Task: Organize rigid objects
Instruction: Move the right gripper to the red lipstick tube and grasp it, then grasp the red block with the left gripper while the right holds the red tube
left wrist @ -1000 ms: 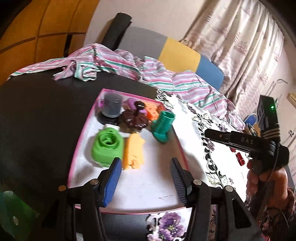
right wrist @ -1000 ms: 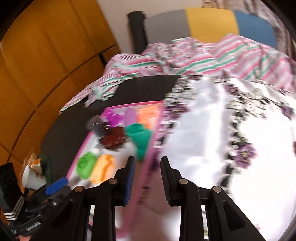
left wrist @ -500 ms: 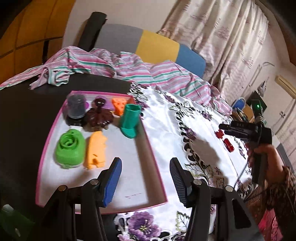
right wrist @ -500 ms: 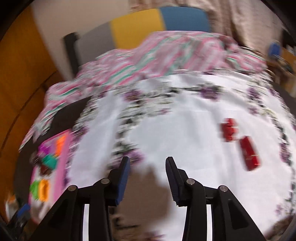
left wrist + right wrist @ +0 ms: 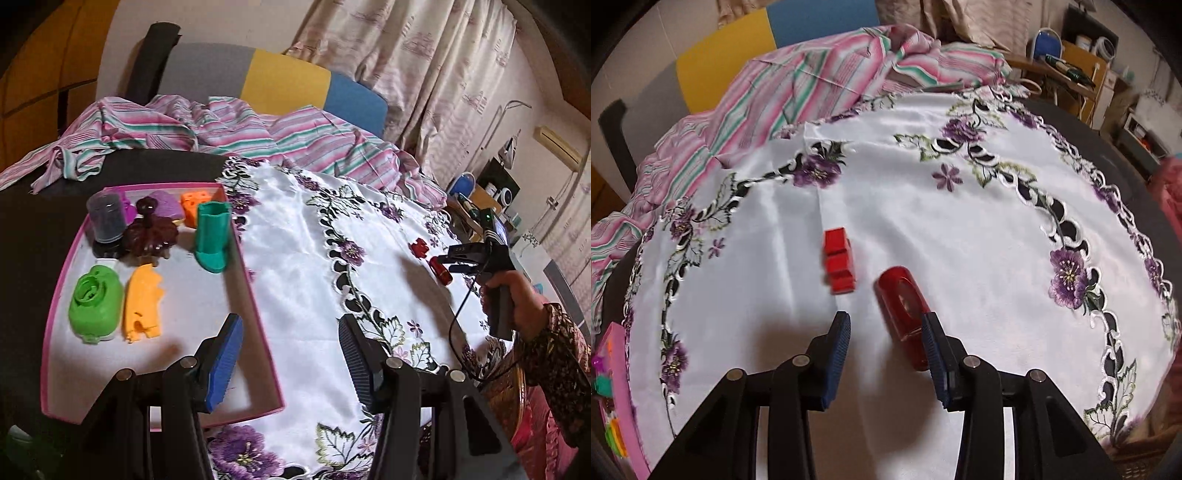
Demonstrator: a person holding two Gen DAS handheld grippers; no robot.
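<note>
**Closing in on the red pieces**

Hovering low, the right gripper (image 5: 885,345) has its jaws spread with nothing pinched yet. The rounded red piece (image 5: 901,302) lies lower centre of the frame, looks like it's touching the right pad, hard to say. The red block (image 5: 839,260) sits just beside it. The left gripper (image 5: 289,354) waits spread and empty over the pink tray (image 5: 258,314), lower left, where the sorted toys are.
</note>
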